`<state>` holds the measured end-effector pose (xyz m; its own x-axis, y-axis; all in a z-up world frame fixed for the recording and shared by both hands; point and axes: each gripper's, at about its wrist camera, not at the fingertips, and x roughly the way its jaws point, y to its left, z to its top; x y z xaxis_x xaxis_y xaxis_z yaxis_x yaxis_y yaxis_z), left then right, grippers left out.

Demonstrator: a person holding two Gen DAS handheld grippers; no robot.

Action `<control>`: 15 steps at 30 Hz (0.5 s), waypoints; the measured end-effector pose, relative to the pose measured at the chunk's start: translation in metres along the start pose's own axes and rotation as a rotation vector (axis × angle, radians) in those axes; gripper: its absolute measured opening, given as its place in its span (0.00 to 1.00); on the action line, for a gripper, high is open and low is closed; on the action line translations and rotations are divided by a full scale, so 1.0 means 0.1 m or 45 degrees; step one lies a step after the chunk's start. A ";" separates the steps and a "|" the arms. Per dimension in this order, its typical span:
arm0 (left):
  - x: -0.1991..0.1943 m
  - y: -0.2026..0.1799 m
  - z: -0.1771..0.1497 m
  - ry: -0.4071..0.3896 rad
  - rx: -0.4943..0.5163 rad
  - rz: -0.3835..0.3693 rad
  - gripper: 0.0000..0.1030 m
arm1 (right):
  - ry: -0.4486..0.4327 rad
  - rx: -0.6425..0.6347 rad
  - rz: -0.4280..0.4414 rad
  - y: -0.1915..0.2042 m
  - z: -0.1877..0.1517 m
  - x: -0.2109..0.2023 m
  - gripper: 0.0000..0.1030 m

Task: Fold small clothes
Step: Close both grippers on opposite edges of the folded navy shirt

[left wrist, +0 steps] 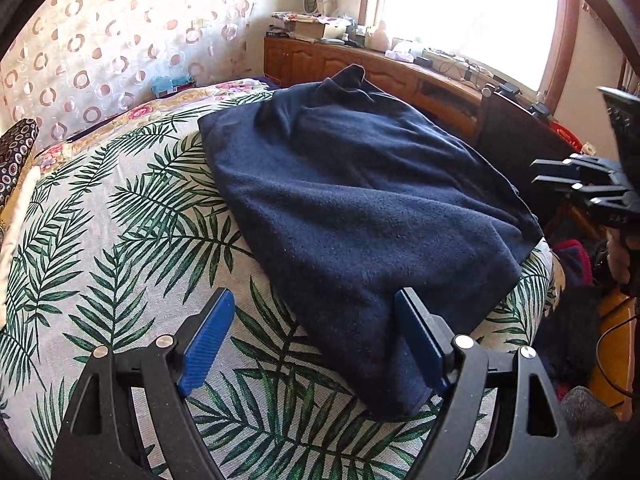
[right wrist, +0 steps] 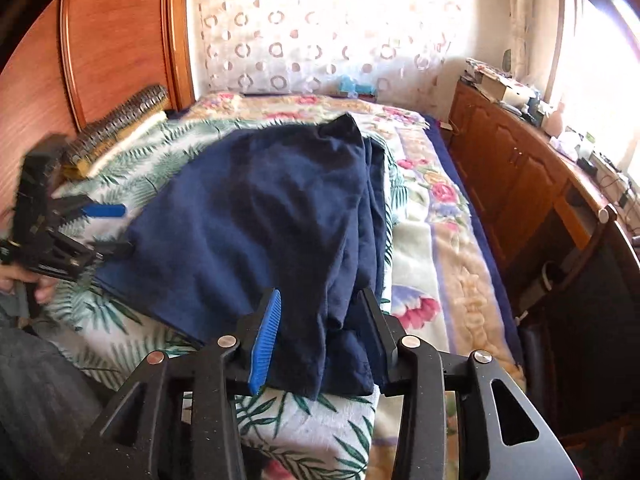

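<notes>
A dark navy fleece garment (left wrist: 360, 208) lies partly folded on a palm-leaf patterned cover (left wrist: 132, 240) on the bed. My left gripper (left wrist: 316, 340) is open, its blue pads either side of the garment's near corner, with nothing held. In the right wrist view the garment (right wrist: 260, 224) lies folded with stacked edges at its right side. My right gripper (right wrist: 320, 332) is open, its jaws straddling the garment's near folded edge without closing on it. The left gripper also shows in the right wrist view (right wrist: 108, 228), at the garment's left edge. The right gripper shows at the right of the left wrist view (left wrist: 560, 178).
A wooden cabinet (left wrist: 360, 64) cluttered with boxes and cables runs under the bright window. A floral blanket (right wrist: 432, 208) covers the bed's far side. A wooden headboard (right wrist: 112, 40) and a patterned pillow (right wrist: 116, 128) stand at the left. Clothes lie piled on the floor (left wrist: 576, 264).
</notes>
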<state>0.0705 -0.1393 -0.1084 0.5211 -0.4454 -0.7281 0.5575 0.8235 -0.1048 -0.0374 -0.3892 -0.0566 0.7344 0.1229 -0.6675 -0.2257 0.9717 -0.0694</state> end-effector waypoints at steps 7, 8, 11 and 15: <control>0.00 0.01 -0.06 0.015 -0.001 -0.015 0.74 | 0.087 0.077 -0.014 -0.13 -0.17 0.36 0.45; -0.01 0.01 -0.09 0.019 -0.004 -0.030 0.69 | 0.086 0.079 -0.015 -0.14 -0.19 0.38 0.46; -0.03 -0.02 -0.16 0.033 -0.003 -0.052 0.60 | 0.078 0.094 -0.009 -0.16 -0.23 0.39 0.50; -0.09 -0.04 -0.22 0.028 0.006 -0.044 0.55 | 0.069 0.126 -0.027 -0.24 -0.26 0.38 0.61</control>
<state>0.0496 -0.1308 -0.1165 0.4870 -0.4656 -0.7390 0.5779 0.8062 -0.1271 -0.0205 -0.4130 -0.0999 0.7023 0.0933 -0.7057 -0.1440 0.9895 -0.0125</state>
